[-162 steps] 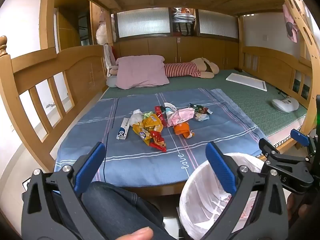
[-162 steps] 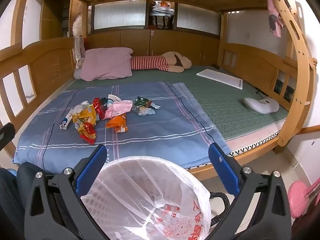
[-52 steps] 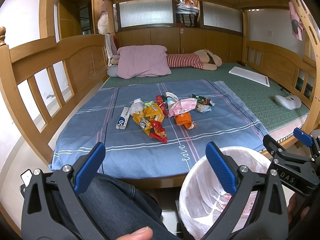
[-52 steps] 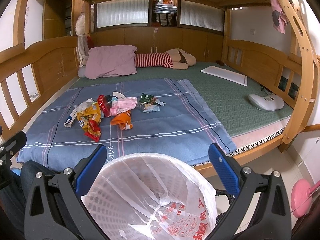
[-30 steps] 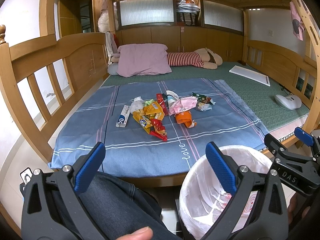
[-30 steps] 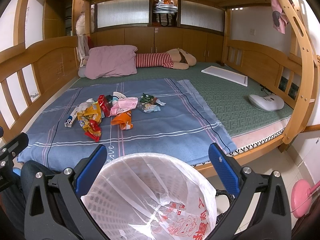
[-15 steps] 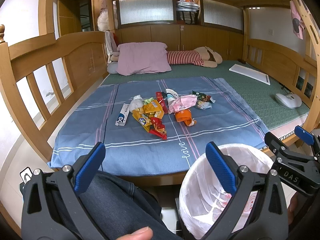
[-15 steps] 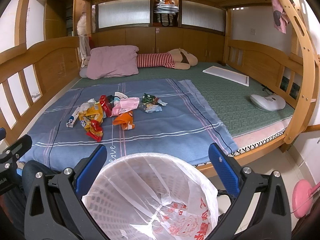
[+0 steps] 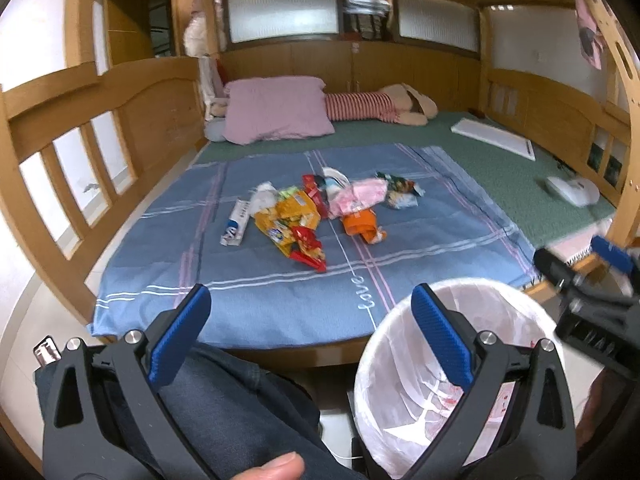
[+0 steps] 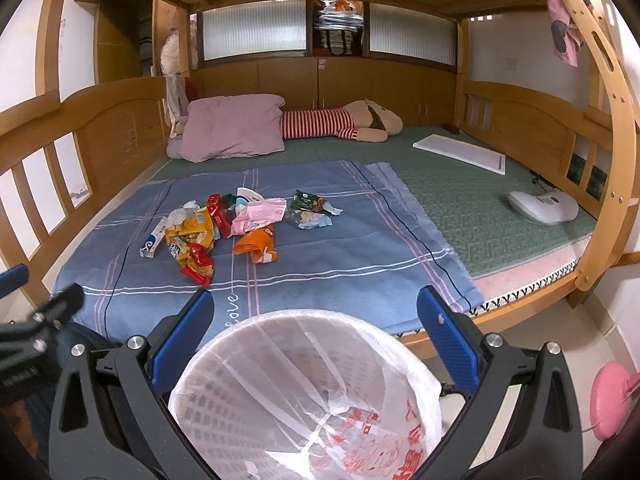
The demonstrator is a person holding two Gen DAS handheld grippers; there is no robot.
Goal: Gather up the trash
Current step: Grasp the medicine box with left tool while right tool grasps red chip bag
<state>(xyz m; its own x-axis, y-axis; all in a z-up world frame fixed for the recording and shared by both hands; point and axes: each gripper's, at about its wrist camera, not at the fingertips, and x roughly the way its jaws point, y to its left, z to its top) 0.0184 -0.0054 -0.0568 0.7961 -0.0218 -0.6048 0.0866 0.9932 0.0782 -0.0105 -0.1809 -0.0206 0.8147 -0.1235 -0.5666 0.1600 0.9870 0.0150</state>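
Note:
A pile of trash lies on the blue blanket [image 9: 248, 288]: a yellow snack bag [image 9: 286, 216], a red wrapper [image 9: 306, 246], an orange packet [image 9: 360, 224], a pink wrapper [image 9: 362, 196], a toothpaste box [image 9: 236, 222] and a green wrapper [image 9: 396, 184]. The same pile shows in the right wrist view, with the orange packet [image 10: 256, 244] nearest. A white bin lined with a plastic bag [image 10: 308, 396] stands on the floor by the bed edge. My left gripper [image 9: 308, 308] is open and empty, short of the bed. My right gripper [image 10: 316, 308] is open and empty above the bin.
The wooden bunk frame rails [image 9: 80, 120] run along the left side and a curved ladder post [image 10: 608, 160] stands at the right. A pink pillow [image 10: 232, 132], a striped plush toy [image 10: 340, 124], a white board [image 10: 460, 152] and a white device [image 10: 544, 206] lie on the green mat.
Both grippers have moved a little forward and up towards the bed. Both stay open and empty, and the trash has not moved.

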